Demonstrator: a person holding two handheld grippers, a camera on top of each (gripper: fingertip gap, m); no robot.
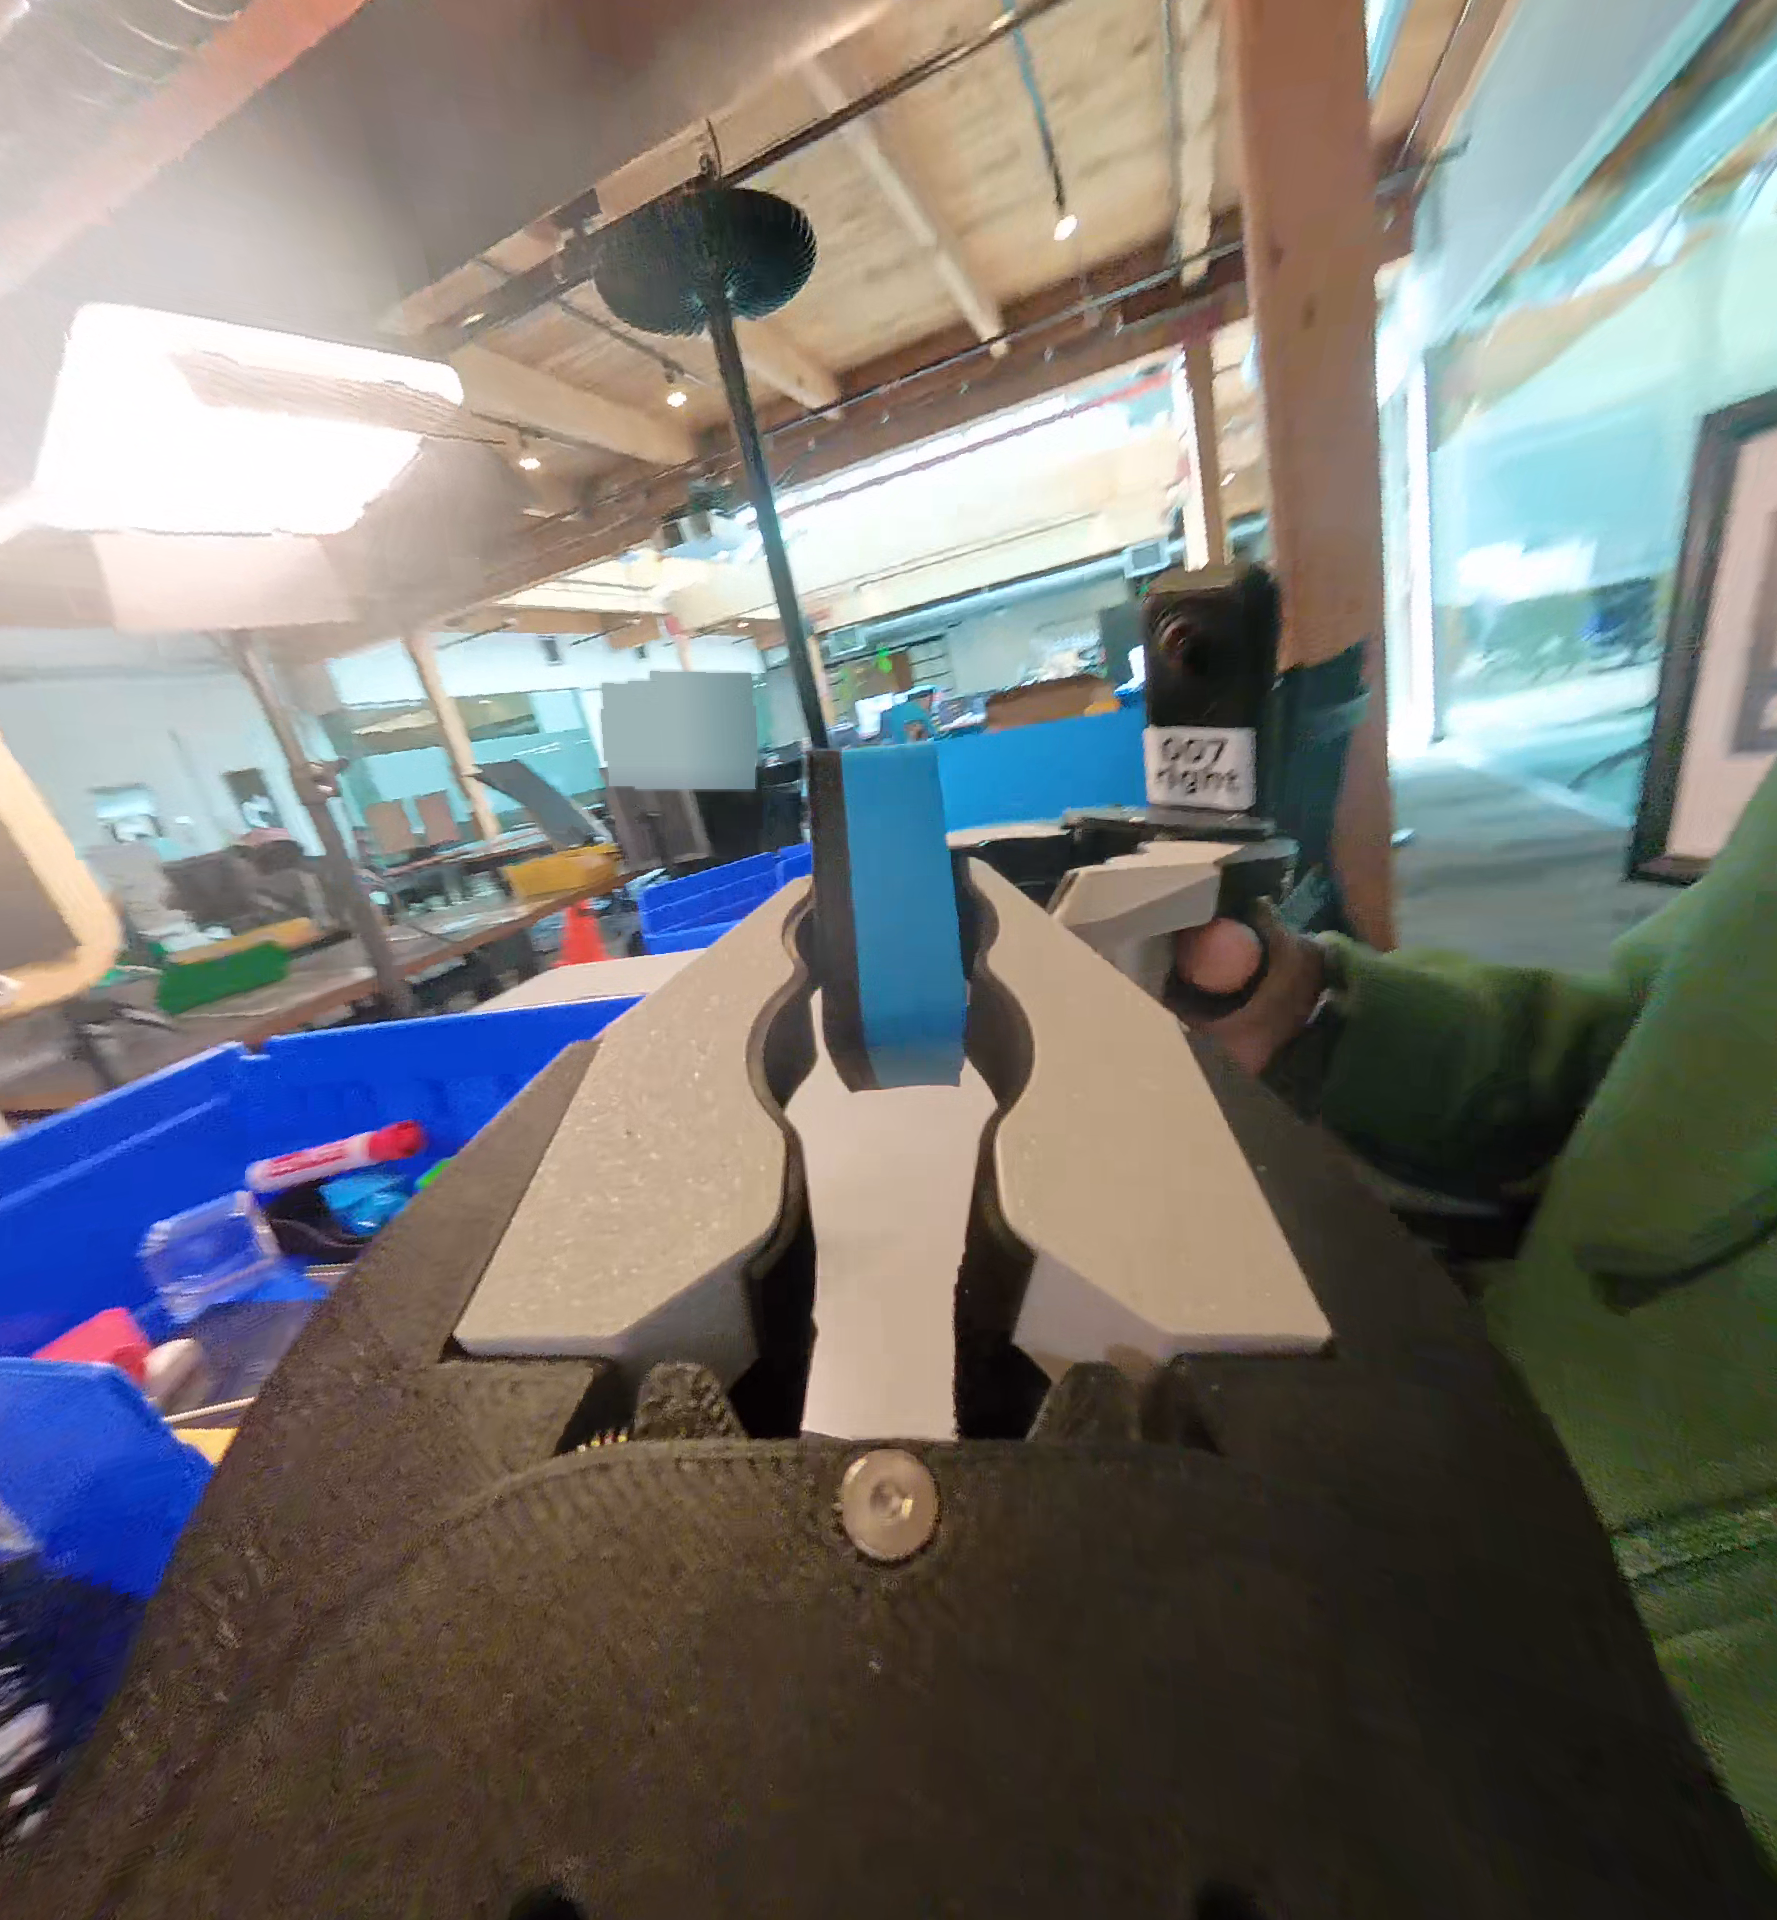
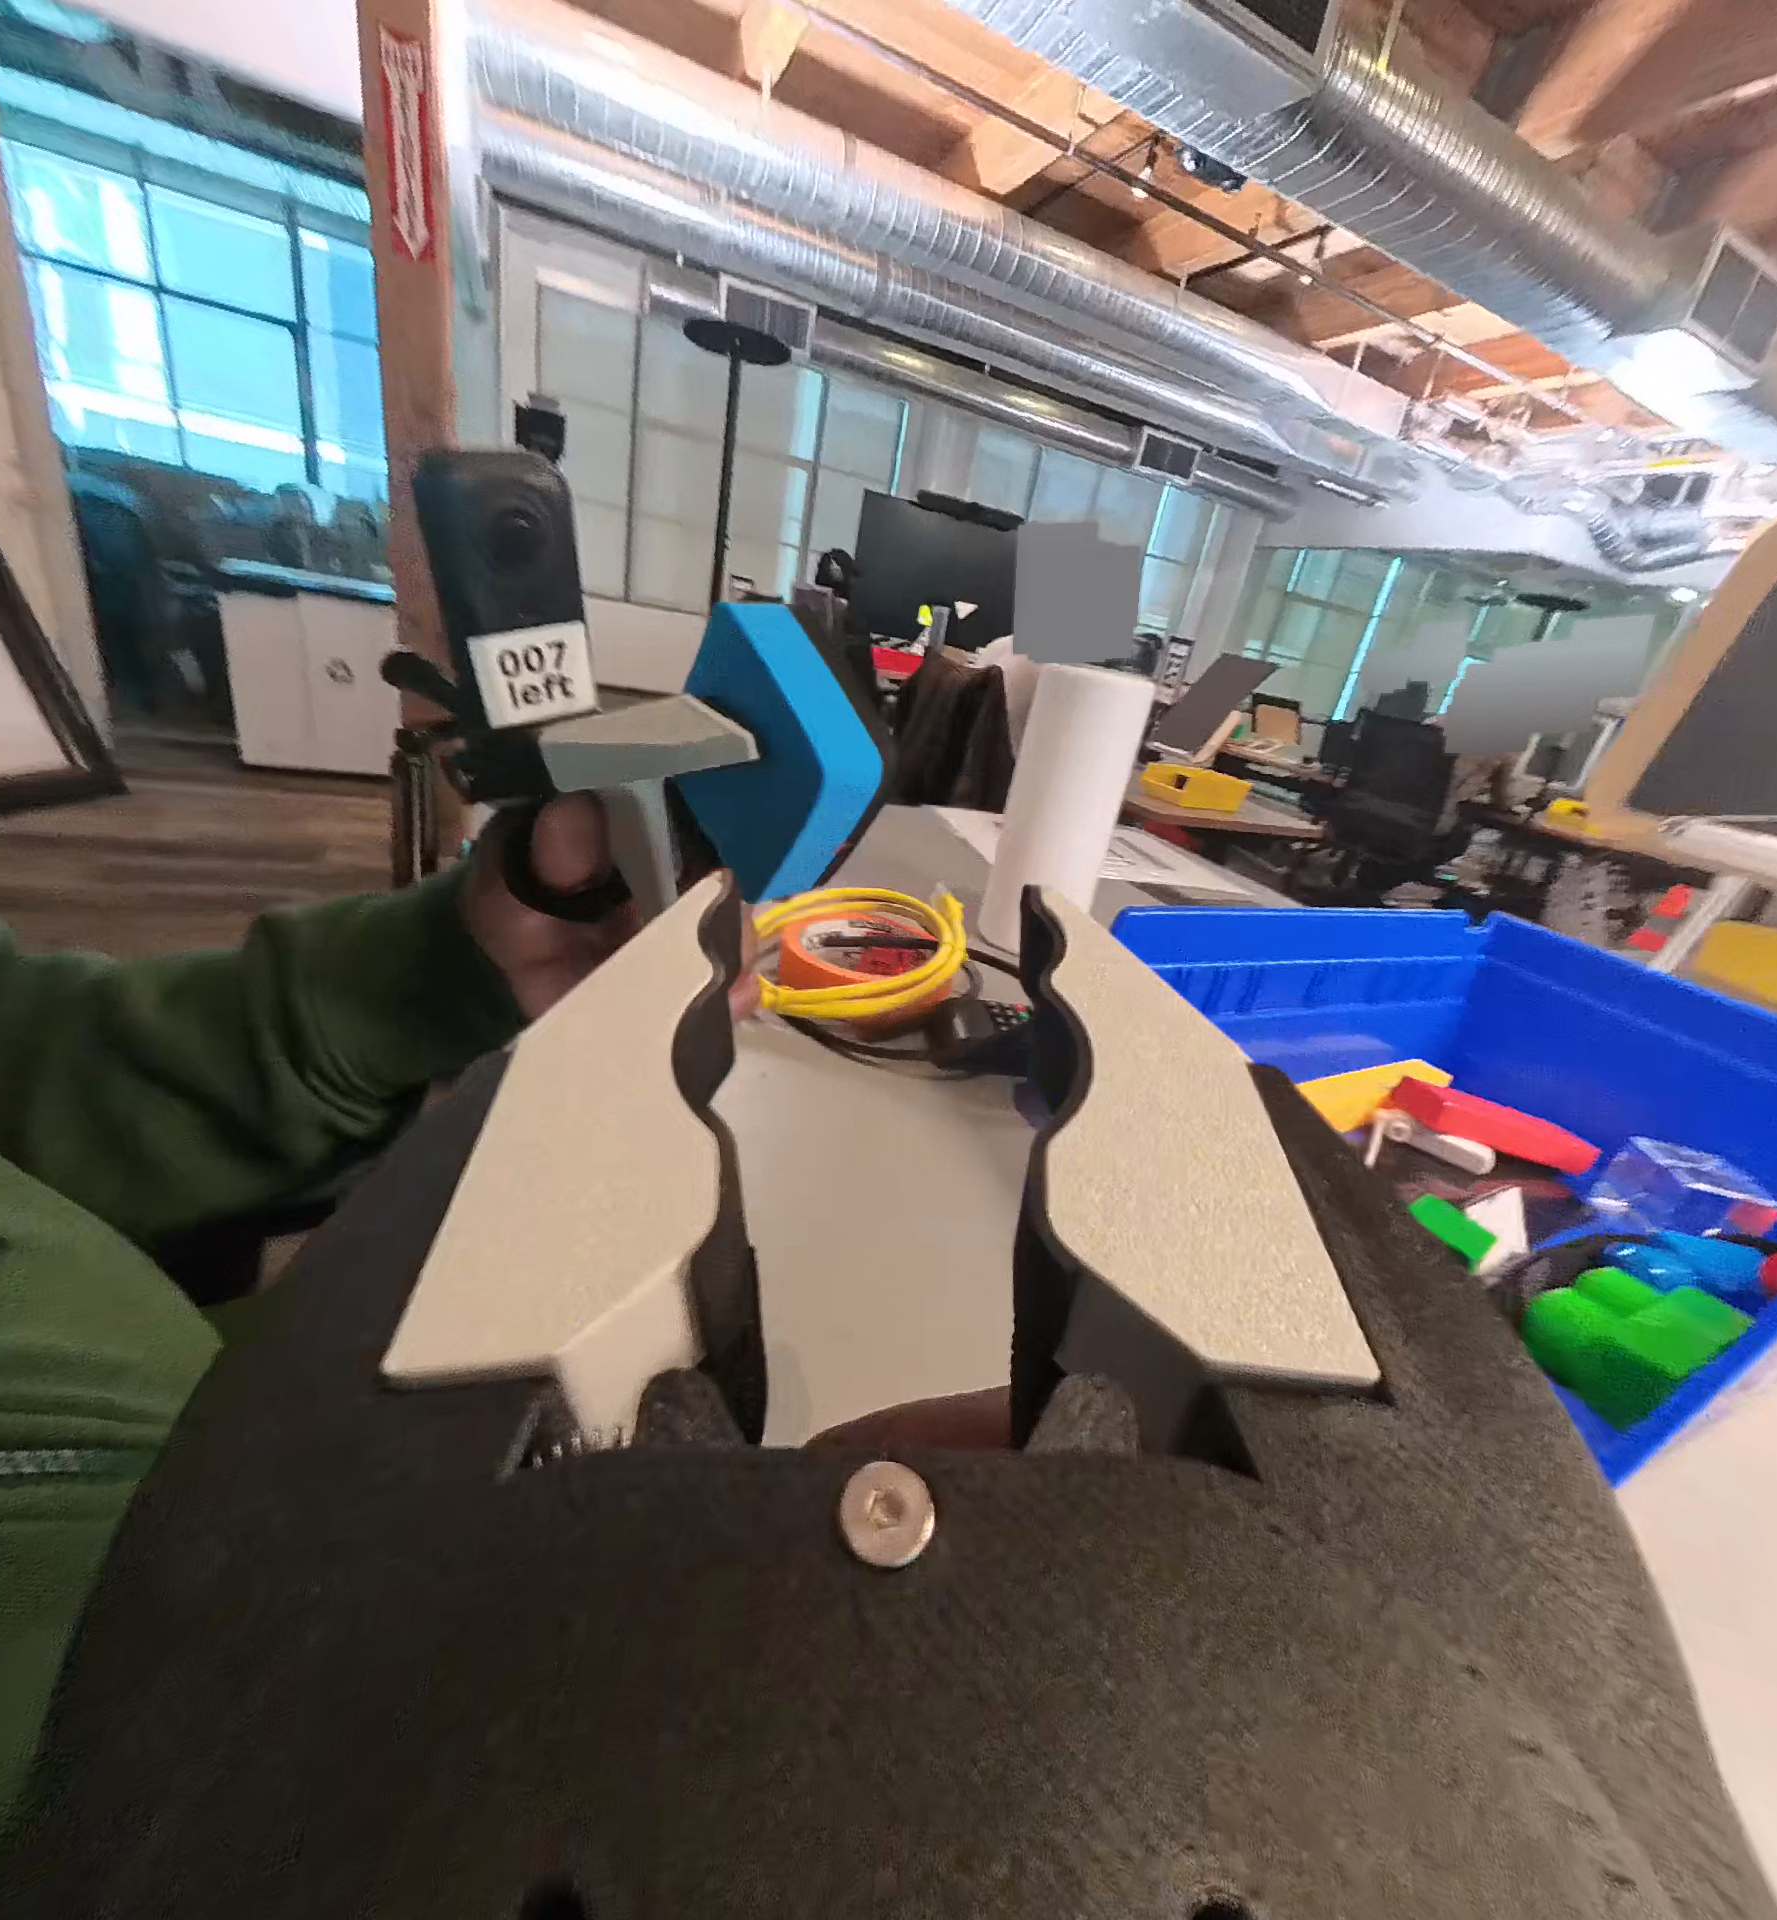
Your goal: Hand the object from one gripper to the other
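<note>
A blue foam block with a black backing (image 1: 894, 914) stands upright, clamped between the fingertips of my left gripper (image 1: 889, 935), held in the air above the table. In the right wrist view the same block (image 2: 790, 748) shows at upper left, held by the left gripper (image 2: 728, 743) in a green-sleeved hand. My right gripper (image 2: 879, 925) is open and empty, its fingertips just below and right of the block, not touching it. The right gripper also shows in the left wrist view (image 1: 1133, 883), to the right of the block.
A blue bin (image 2: 1549, 997) of coloured toys sits at the right of the table, also seen at left in the left wrist view (image 1: 136, 1132). A yellow cable on an orange tape roll (image 2: 863, 956) and a white paper roll (image 2: 1071, 790) stand on the white table.
</note>
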